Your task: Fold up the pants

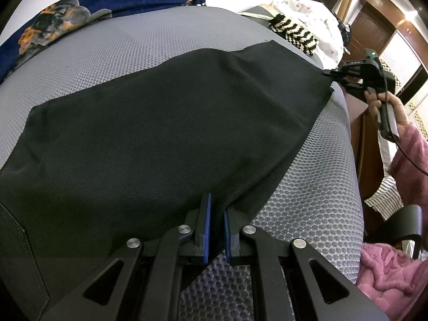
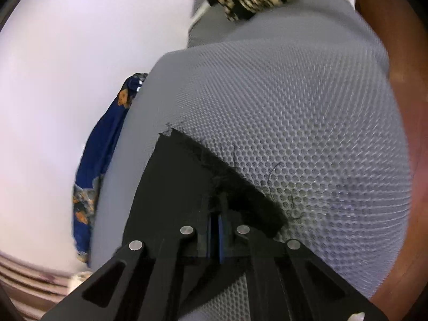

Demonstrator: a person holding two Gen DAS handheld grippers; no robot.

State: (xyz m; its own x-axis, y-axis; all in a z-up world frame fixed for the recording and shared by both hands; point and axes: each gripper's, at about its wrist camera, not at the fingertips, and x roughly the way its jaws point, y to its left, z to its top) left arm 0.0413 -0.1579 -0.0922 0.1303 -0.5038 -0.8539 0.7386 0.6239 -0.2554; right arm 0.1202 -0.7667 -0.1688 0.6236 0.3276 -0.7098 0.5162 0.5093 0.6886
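- No text, label, brand, number or sign can be read in either wrist view.
- The right gripper (image 1: 327, 73) bears a small pale marking on its black body, too small and blurred to make out.

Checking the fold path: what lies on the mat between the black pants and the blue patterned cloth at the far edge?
Nothing: in the left wrist view only bare grey mesh mat separates the black pants from the blue patterned cloth.
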